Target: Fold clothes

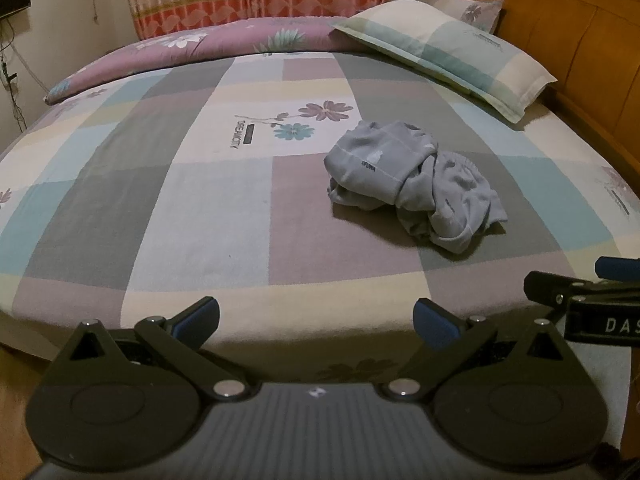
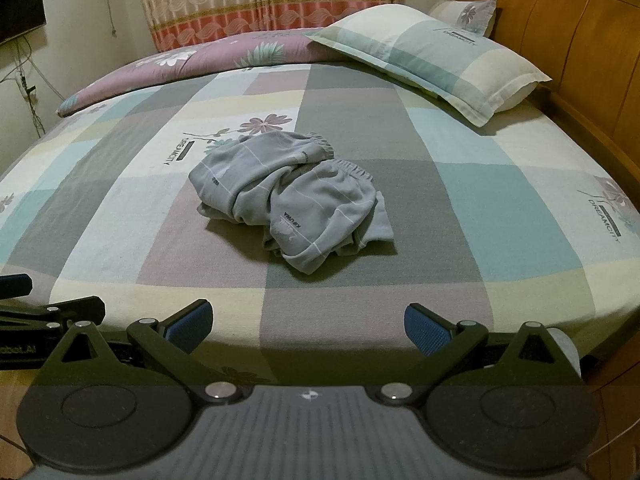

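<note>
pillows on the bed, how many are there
2: a large pastel checked pillow lying by the wooden headboard, and a smaller floral pillow behind it, partly hidden. More could be hidden.

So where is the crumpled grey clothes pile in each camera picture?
Left wrist view: the grey clothes pile lies right of centre on the bed.
Right wrist view: the pile lies near the middle, slightly left.
Shared landmark: the checked pillow by the headboard, beyond the pile.

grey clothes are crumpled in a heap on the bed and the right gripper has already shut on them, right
Not quite. The grey clothes are crumpled in a heap on the bed, but the right gripper is open and empty, short of them at the bed's near edge, as the right wrist view shows.
</note>
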Available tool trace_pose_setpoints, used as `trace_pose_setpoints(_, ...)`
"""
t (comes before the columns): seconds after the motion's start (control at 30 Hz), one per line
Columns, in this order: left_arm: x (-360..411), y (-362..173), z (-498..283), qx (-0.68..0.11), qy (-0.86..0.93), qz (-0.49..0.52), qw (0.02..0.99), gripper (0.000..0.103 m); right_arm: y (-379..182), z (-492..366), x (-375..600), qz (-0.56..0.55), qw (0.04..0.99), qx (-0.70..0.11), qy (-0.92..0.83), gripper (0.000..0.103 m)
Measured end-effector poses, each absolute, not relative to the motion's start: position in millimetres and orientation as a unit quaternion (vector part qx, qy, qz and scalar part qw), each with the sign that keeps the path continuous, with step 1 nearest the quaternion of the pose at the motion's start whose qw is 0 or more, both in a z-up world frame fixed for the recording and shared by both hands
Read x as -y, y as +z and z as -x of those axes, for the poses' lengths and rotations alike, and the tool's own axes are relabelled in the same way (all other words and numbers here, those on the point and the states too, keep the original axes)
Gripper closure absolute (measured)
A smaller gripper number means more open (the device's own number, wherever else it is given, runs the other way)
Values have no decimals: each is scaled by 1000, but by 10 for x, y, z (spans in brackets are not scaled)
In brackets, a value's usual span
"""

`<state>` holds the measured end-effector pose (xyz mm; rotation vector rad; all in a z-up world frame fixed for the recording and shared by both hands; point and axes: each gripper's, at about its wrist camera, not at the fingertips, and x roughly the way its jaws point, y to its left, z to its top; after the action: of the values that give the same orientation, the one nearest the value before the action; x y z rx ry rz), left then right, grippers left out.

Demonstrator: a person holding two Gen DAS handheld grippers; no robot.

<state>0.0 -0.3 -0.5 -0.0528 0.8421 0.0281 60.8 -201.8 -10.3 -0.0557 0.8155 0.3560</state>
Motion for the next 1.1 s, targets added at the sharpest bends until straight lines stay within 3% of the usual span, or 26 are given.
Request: trace_pose_setpoints(1.1, 40, -44, 2, -407, 22, 11, 913, 1, -110, -609, 2004, 28, 901, -395, 178, 0)
